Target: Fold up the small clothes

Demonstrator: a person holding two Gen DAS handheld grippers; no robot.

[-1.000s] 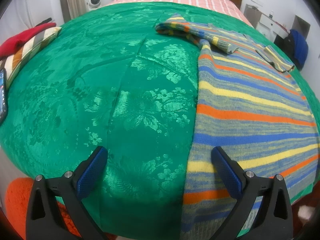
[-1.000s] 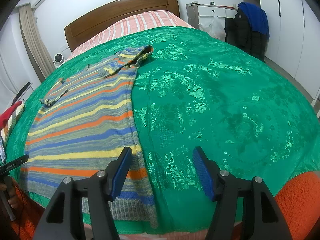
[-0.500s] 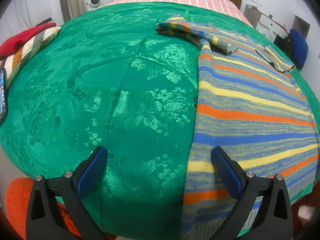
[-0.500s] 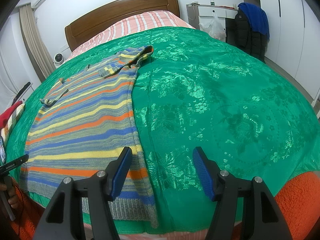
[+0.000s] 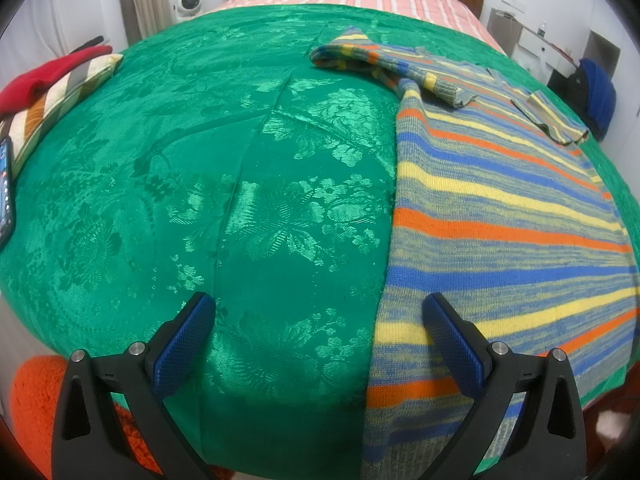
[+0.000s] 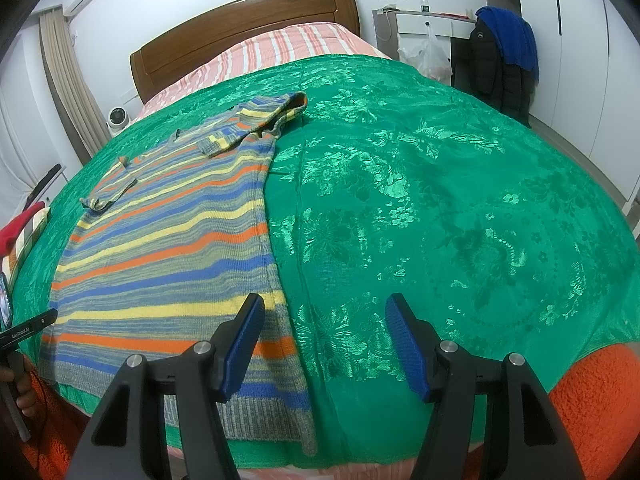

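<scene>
Small white print on left gripper (image 6: 28, 330), not readable.

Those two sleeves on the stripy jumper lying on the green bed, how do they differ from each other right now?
On the striped knitted sweater, the sleeve nearer the middle of the green patterned bedspread bunches into a thick hump at the shoulder; the sleeve towards the bed's edge lies thin and flat. The bunched sleeve partly spills onto the bedspread; the flat one stays on the sweater. Both are folded inward across the body, cuffs showing.
</scene>
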